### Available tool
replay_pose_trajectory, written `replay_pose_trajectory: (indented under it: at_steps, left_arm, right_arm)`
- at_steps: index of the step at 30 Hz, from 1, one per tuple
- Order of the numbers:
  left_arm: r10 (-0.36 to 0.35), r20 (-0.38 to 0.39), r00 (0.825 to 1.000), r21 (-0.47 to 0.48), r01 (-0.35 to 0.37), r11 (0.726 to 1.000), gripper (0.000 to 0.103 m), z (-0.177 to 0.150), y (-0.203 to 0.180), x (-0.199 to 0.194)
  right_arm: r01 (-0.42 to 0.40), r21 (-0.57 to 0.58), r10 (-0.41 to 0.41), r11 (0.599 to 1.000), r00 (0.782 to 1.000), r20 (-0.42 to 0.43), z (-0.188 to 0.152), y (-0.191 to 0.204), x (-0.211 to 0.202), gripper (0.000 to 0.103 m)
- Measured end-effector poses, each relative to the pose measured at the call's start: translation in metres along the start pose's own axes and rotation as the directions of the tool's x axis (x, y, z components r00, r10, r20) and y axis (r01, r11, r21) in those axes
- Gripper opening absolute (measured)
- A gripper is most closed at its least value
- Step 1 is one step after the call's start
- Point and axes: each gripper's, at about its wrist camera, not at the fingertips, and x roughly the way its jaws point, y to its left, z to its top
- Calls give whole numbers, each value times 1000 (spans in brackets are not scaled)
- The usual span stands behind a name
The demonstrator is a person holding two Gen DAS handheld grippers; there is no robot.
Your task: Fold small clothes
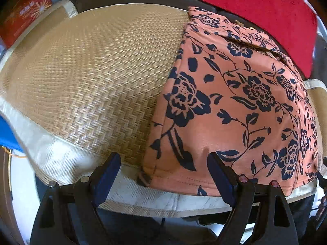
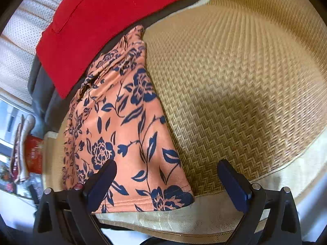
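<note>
An orange garment with dark blue flowers lies folded lengthwise on a woven straw mat. Its hem reaches the mat's near cloth border. My left gripper hangs open just above the garment's near left corner; its right finger is over the hem and its left finger over bare mat. In the right wrist view the same garment runs up the left half of the mat. My right gripper is open above the garment's near right corner, left finger over the cloth, right finger over mat.
A red cloth lies beyond the garment on a dark seat. A red printed box stands at the far left. A blue thing shows at the left edge. Light floor lies below the mat's near border.
</note>
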Motion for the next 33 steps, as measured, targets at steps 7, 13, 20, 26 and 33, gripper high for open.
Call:
replay_pose_trajectory:
  at_steps: [7, 13, 20, 26, 33]
  left_arm:
    - [-31, -65, 997, 50, 34, 998, 12, -5, -17, 18]
    - [-36, -34, 999, 29, 37, 999, 50, -17, -4, 9]
    - [-138, -72, 988, -20, 137, 990, 10, -25, -4, 16]
    - [-243, 54, 968, -58, 246, 967, 10, -16, 14, -27]
    - [-269, 12, 963, -97, 269, 958, 10, -8, 14, -21]
  right_arm:
    - [-26, -10, 24, 1000, 990, -140, -11, 2, 25, 17]
    - [-83, 25, 85, 996, 991, -106, -6, -4, 17, 36]
    - [-76, -17, 72, 997, 982, -172, -4, 3, 29, 9]
    - [-238, 23, 239, 971, 967, -91, 4, 14, -5, 8]
    - [-260, 123, 276, 958, 951, -137, -1, -8, 22, 9]
